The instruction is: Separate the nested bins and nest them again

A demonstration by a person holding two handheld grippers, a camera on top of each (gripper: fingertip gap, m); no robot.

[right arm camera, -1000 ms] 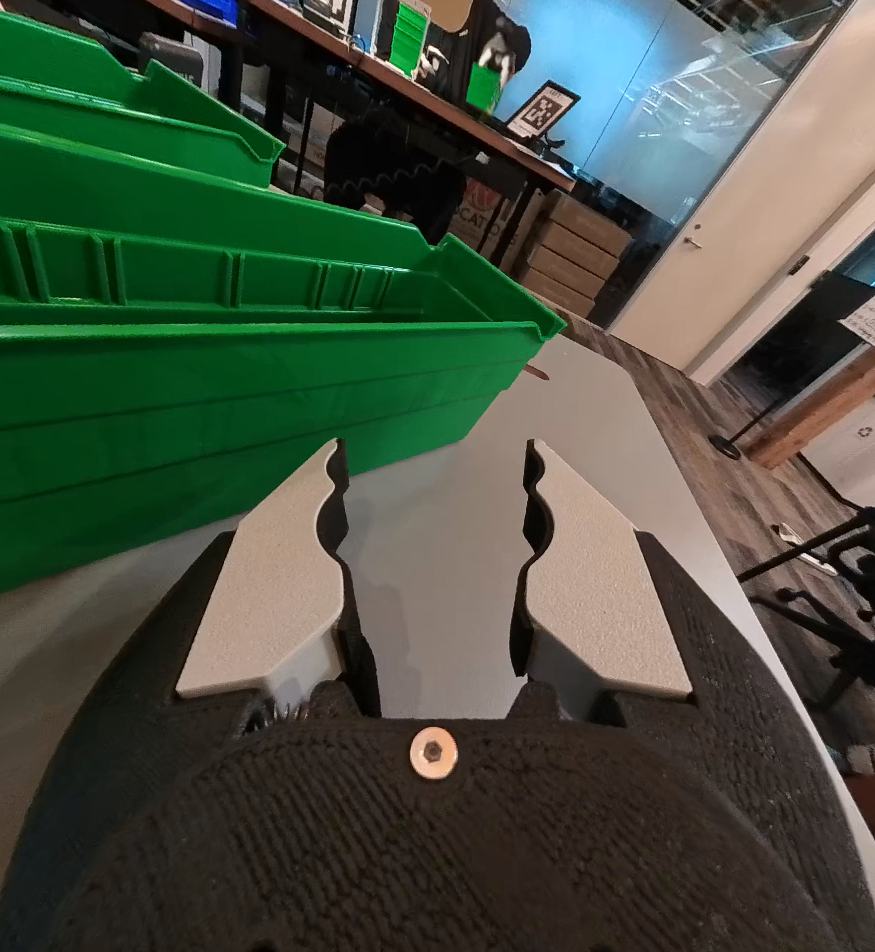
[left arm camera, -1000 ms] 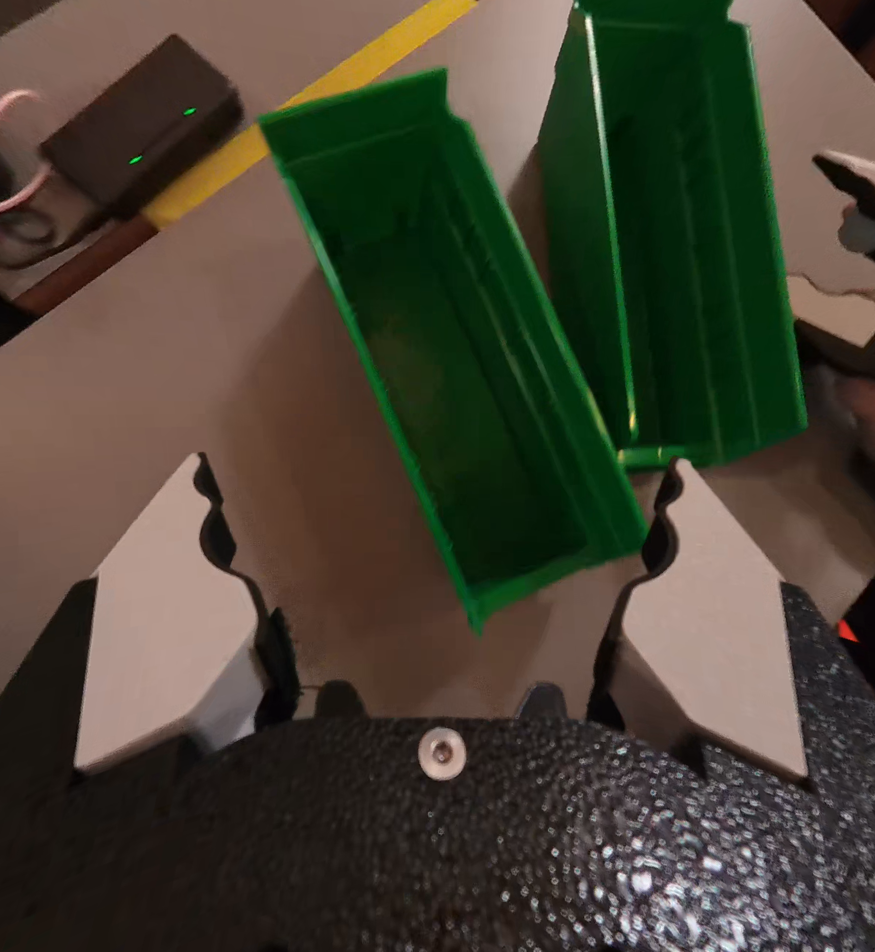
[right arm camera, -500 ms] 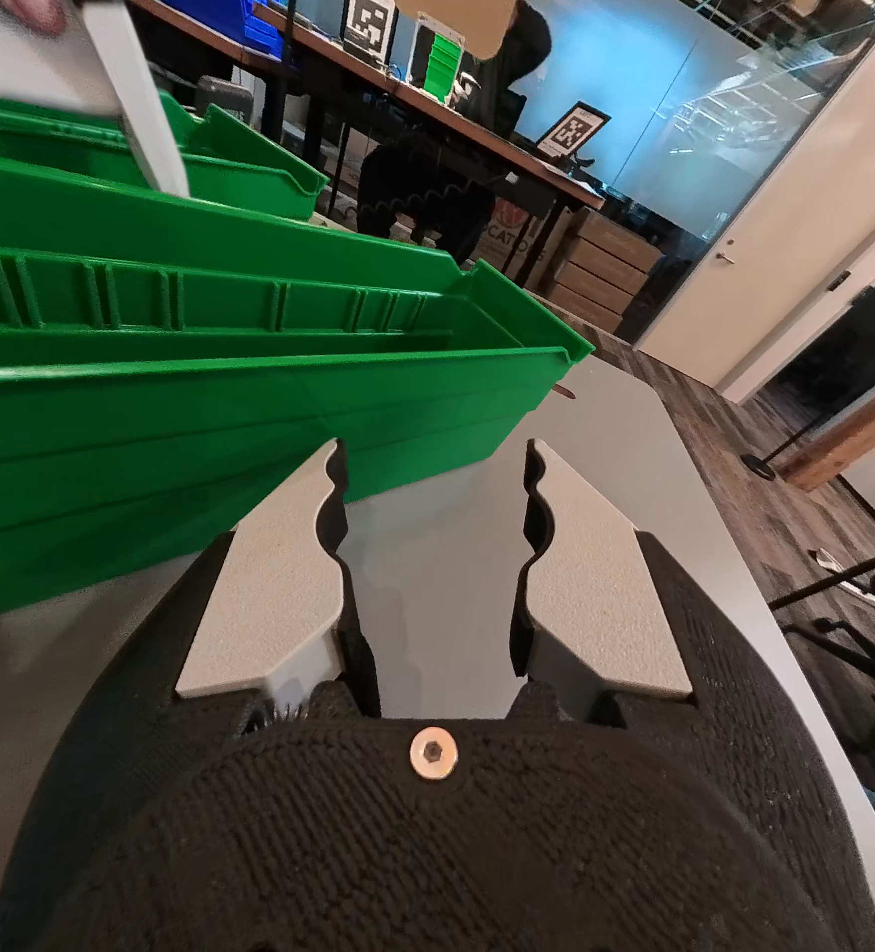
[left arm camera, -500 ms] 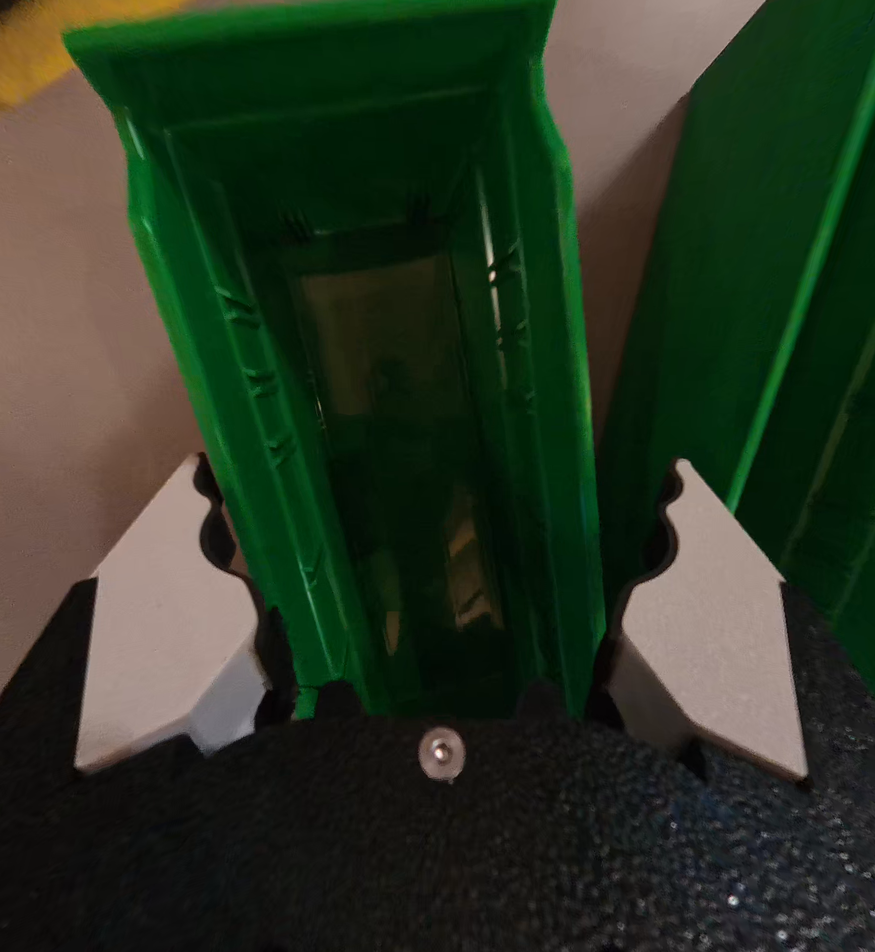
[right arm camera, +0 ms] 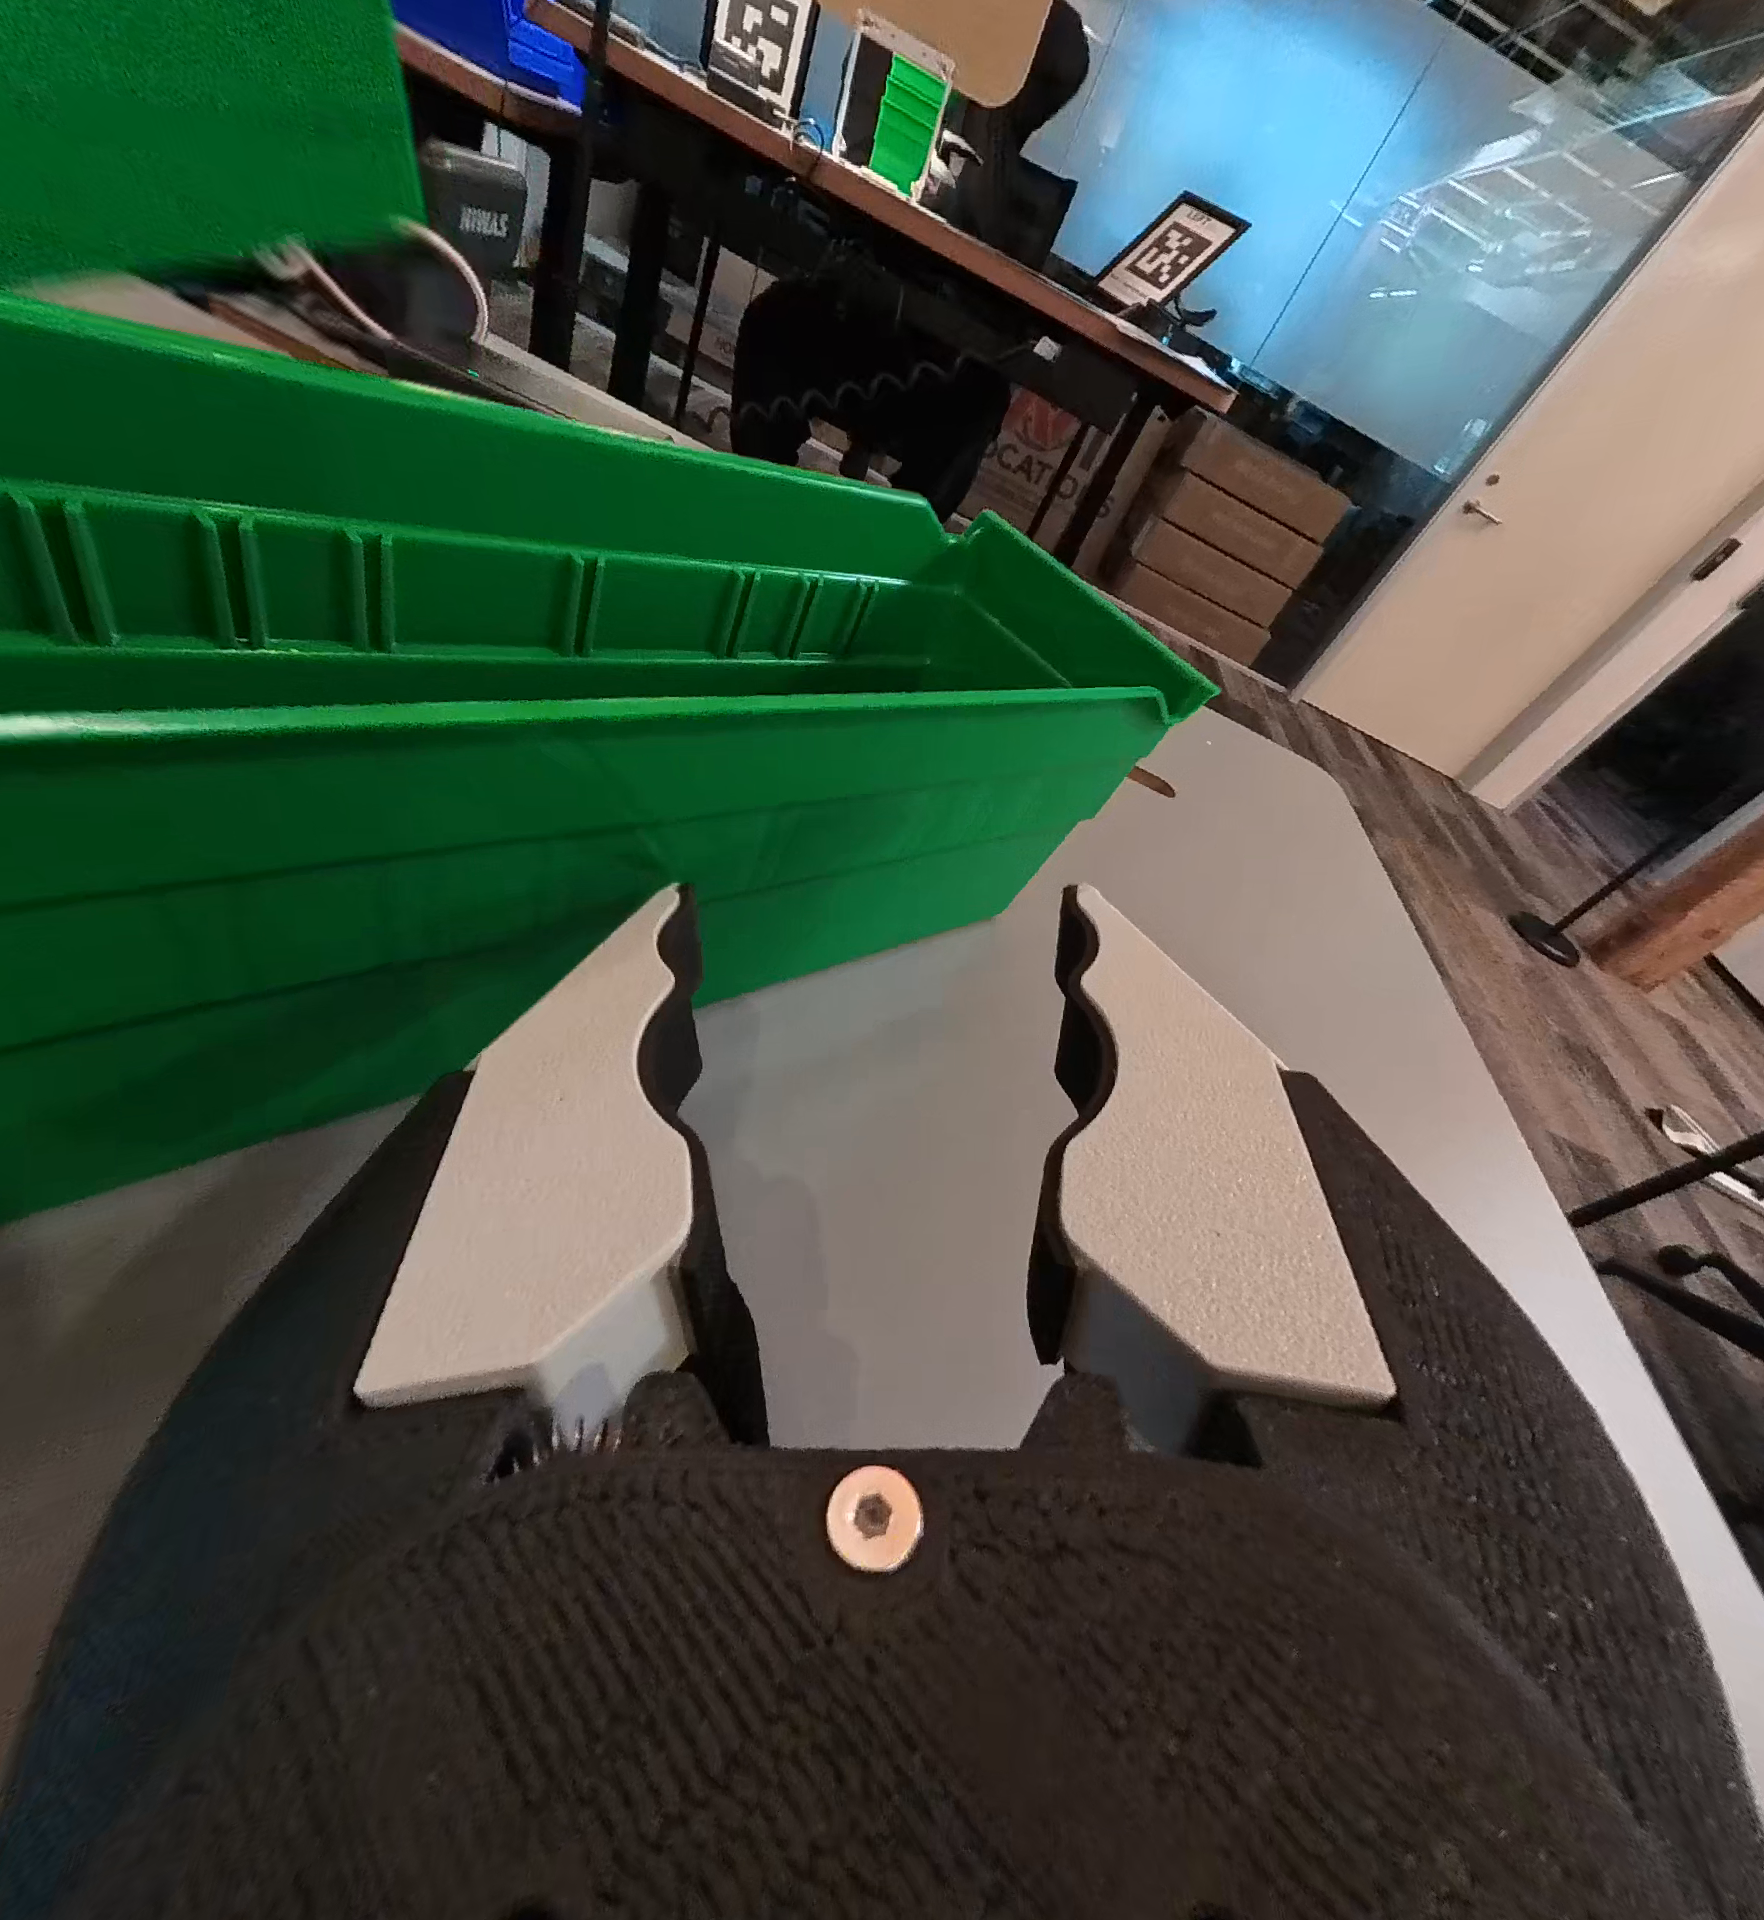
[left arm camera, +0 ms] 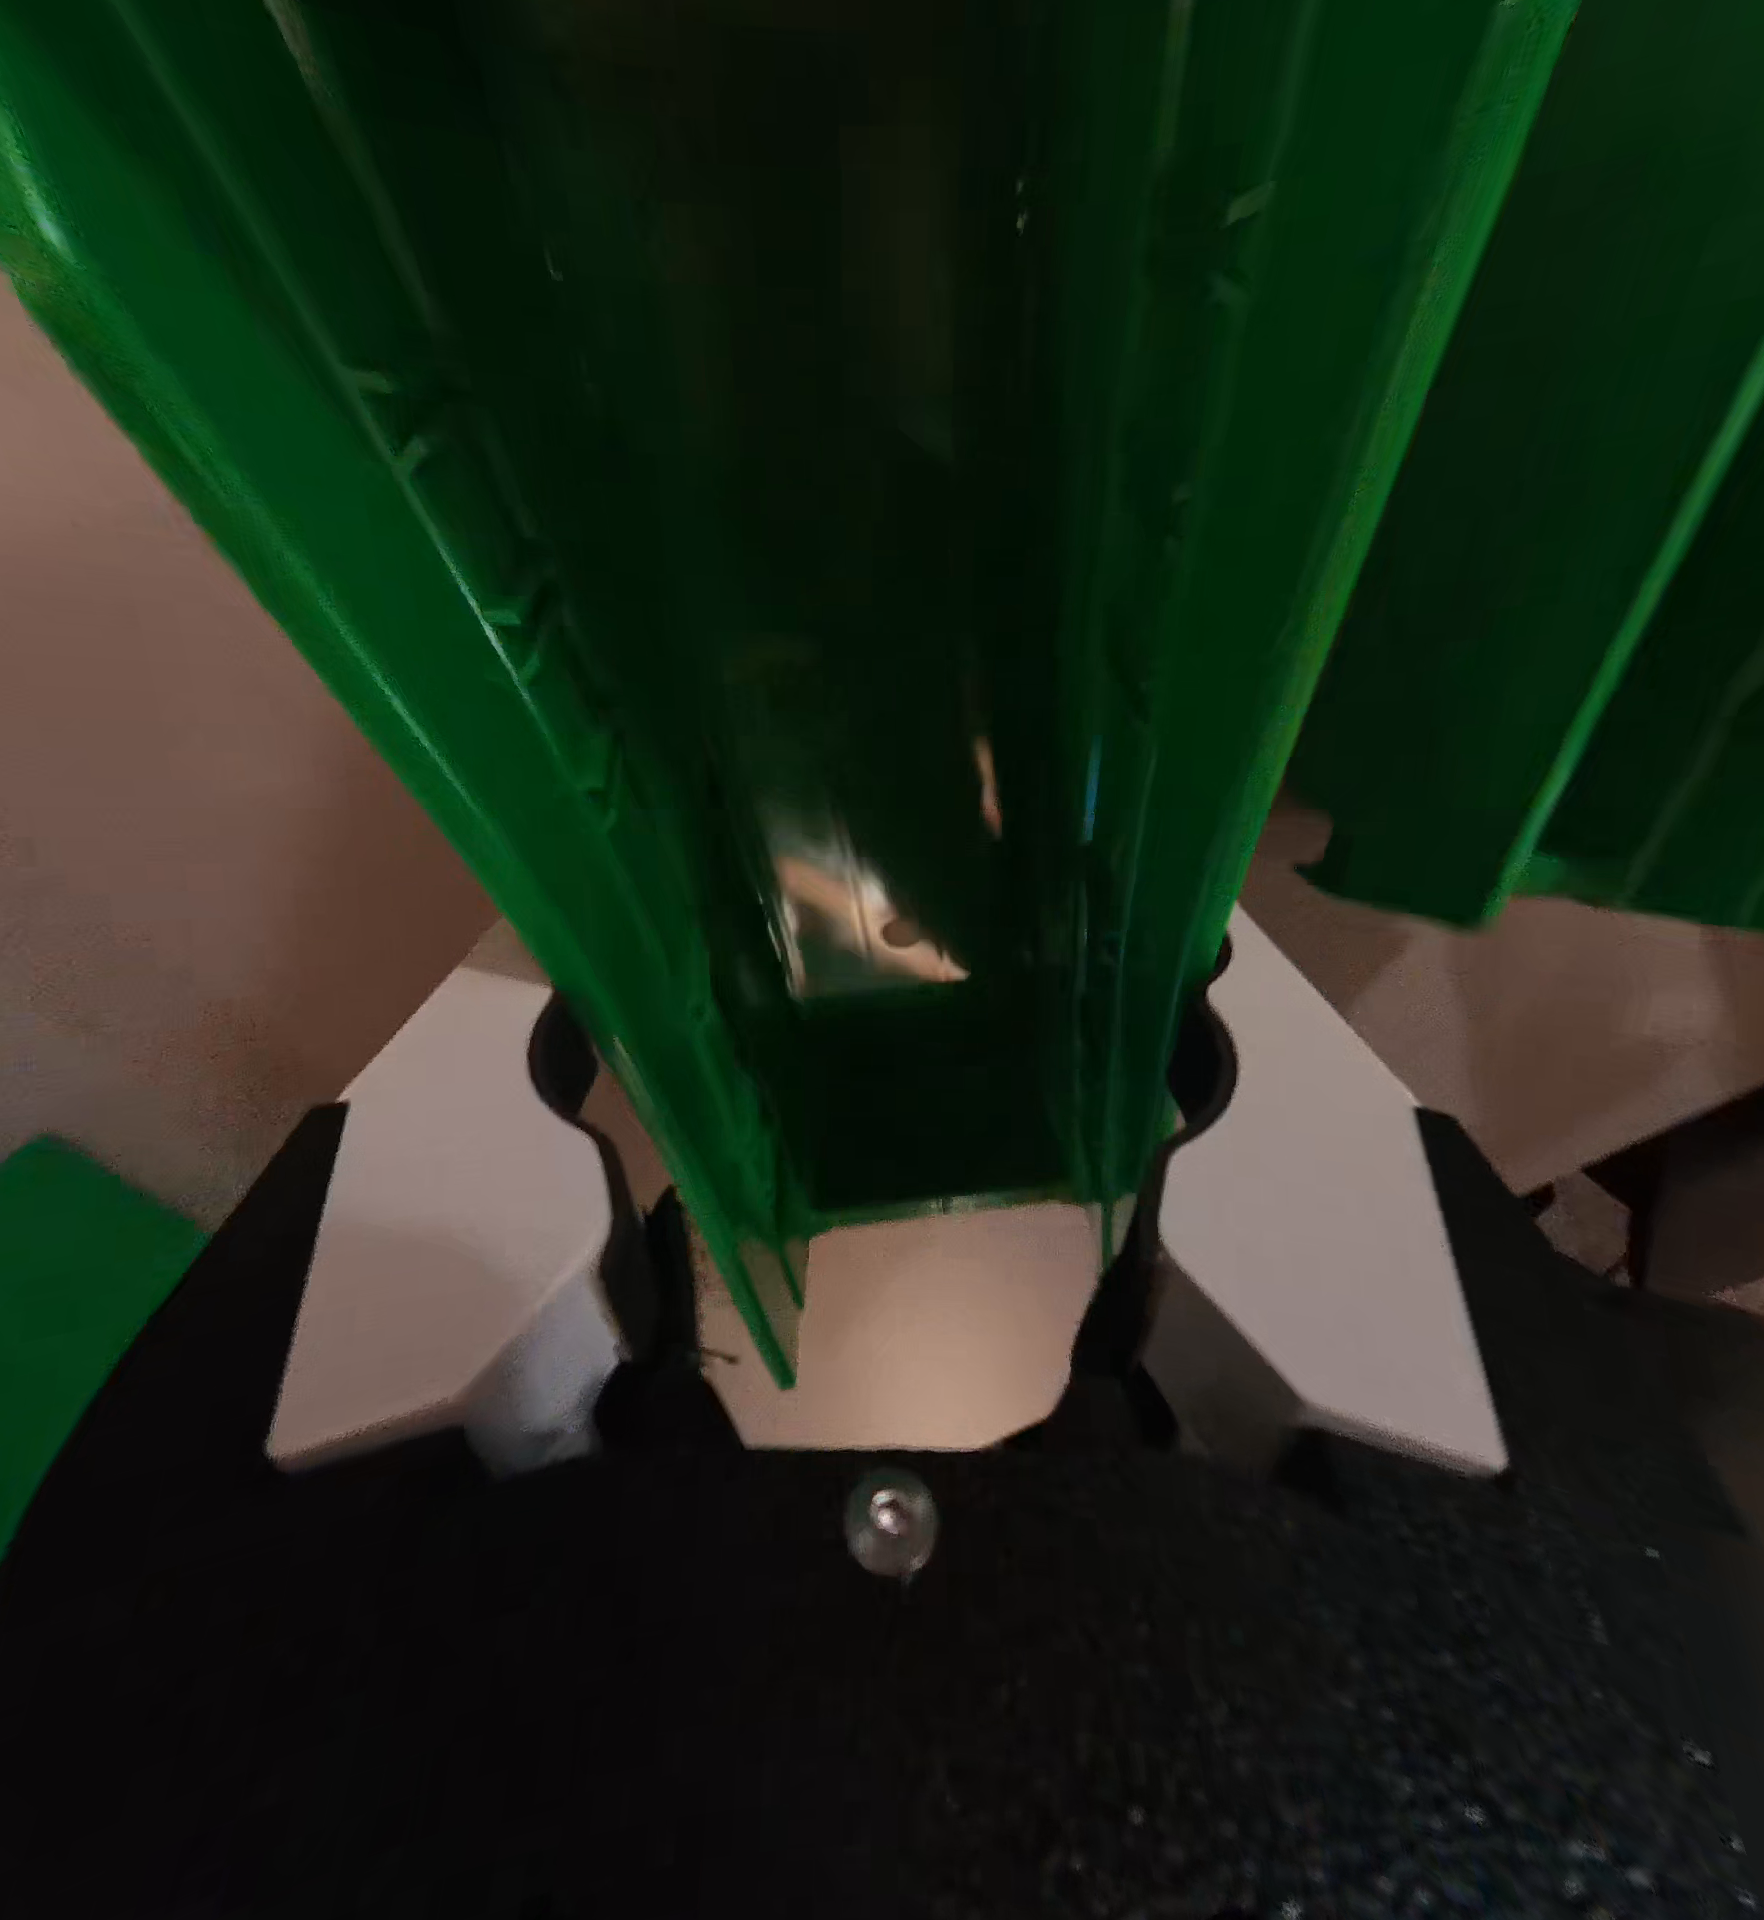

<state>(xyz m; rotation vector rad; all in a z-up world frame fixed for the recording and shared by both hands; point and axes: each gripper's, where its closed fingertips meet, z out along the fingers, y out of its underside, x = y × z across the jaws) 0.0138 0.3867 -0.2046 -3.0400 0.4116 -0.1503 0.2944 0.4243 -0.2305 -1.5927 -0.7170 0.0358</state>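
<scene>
The left gripper point(left arm camera: 883, 1091) is clamped across the near end of one long green bin point(left arm camera: 649, 520), its two pale fingers point(left arm camera: 462, 1195) pressing the bin's outer side walls, and the bin appears lifted off the grey table point(right arm camera: 1221, 1039); in the right wrist view its underside shows as a blurred green slab at the top left. The second green bin point(right arm camera: 442, 831) rests on the table to the right of the held one, open side up, long and narrow, with ribbed inner walls. The right gripper point(right arm camera: 873, 1039) hangs empty, jaws apart, low over the table just beside that resting bin's near side wall. The bins are clearly separated, so the step in hand seems to be nesting them again. To do it well, the held bin should be brought over the resting one with its long axis lined up and its open side up, kept level so neither end catches a rim, then lowered straight down. Since the grip is at one end only, the far end may droop or swing; a slow move would help. The free right gripper could steady the resting bin against sliding.
</scene>
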